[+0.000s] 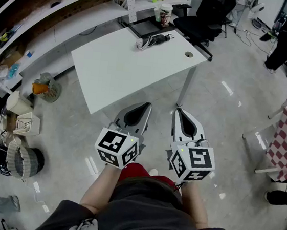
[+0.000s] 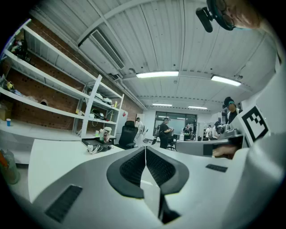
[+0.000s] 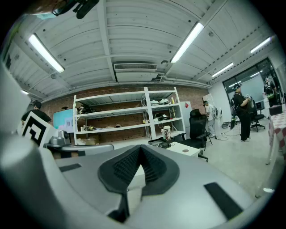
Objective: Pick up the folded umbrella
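The left gripper (image 2: 145, 149) has its dark ribbed fingers (image 2: 132, 168) pressed together with nothing between them. The right gripper (image 3: 139, 148) is likewise closed and empty. In the head view both are held side by side and about level, just short of the near edge of the white rectangular counter (image 1: 123, 68).

The dark folded umbrella (image 1: 154, 40) lies across the counter's far edge, well apart from both grippers, next to a flat black tray (image 1: 151, 26) and near a tall patterned paper cup (image 1: 166, 14).

By my reading the task is at the approach step, with the pickup not yet begun. The next move calls for carrying a gripper over the counter to the far edge, opening its fingers, lining them across the umbrella's narrow body and closing on it.

Nothing written can be read. The cup's print is too small to make out, and the cubes on the grippers show only black-and-white square patterns.
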`<state>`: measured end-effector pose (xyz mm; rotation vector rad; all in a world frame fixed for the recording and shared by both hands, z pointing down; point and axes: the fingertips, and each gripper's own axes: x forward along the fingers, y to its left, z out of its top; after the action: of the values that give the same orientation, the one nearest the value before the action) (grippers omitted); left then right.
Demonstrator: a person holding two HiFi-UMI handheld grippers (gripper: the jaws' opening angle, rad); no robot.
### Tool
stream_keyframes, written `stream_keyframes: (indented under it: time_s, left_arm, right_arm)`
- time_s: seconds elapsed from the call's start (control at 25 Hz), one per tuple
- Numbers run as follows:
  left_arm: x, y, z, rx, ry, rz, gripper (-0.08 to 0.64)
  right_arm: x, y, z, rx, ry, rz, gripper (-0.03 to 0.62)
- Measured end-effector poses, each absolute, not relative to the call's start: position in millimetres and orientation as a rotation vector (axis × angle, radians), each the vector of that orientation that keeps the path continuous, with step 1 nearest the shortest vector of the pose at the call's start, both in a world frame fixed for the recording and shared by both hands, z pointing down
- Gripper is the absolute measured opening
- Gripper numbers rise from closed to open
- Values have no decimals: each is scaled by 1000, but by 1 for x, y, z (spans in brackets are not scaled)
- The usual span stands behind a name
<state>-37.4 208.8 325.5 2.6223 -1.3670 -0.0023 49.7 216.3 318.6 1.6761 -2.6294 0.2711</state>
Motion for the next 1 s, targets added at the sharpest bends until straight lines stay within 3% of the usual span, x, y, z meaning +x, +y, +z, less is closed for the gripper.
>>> stream_keyframes:
  time_s: [1.0]
  left_arm:
    - [-6, 204, 315, 2689, -1336, -7, 18]
  right_arm:
    - [78, 213, 314, 1724, -2660, 267, 18]
